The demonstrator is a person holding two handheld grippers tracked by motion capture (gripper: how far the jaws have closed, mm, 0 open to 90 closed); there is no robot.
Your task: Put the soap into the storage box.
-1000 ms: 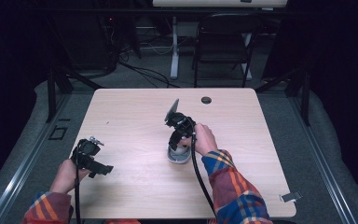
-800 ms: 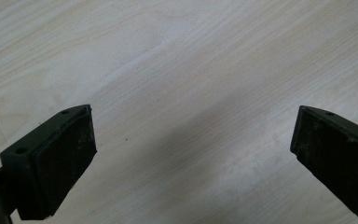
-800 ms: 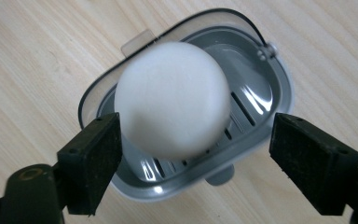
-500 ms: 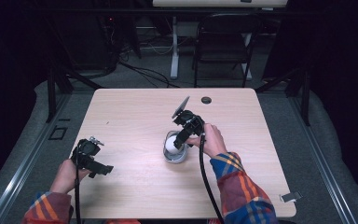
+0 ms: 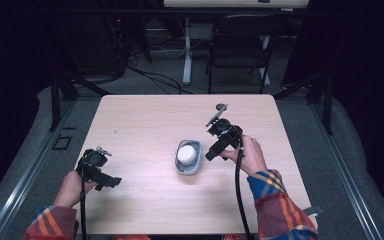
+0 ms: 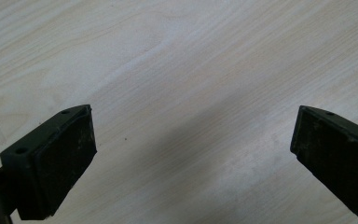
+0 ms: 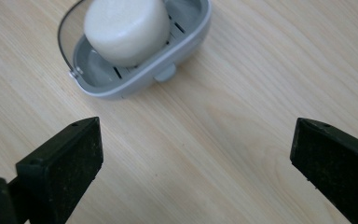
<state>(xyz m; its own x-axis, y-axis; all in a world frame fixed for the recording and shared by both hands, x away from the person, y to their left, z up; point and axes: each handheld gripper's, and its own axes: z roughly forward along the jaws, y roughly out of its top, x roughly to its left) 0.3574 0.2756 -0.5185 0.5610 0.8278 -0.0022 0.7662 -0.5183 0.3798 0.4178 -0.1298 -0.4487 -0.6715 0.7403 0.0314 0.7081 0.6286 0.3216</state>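
Observation:
A white round soap bar (image 5: pixel 187 154) lies in a grey oval dish (image 5: pixel 179 165) at the middle of the wooden table (image 5: pixel 140 125). In the right gripper view the soap (image 7: pixel 126 28) and the dish (image 7: pixel 191 39) sit ahead of the jaws, at upper left. My right gripper (image 5: pixel 211 155) hovers just right of the dish. Its jaws have just been opening, and my right gripper (image 7: pixel 196 135) now stands open with bare wood between the pads. My left gripper (image 5: pixel 111 181) rests near the front left, and my left gripper (image 6: pixel 193 135) is open over bare table.
A small dark round object (image 5: pixel 221 106) lies near the table's back edge, right of centre. Beyond the table stand a black folding chair (image 5: pixel 240 40) and a white desk leg (image 5: pixel 187 50), with cables on the floor.
My right gripper was down on the soap in the dish; it has let go, opened, and drawn back to the right and upward. The soap stays in the dish. The left gripper has not moved.

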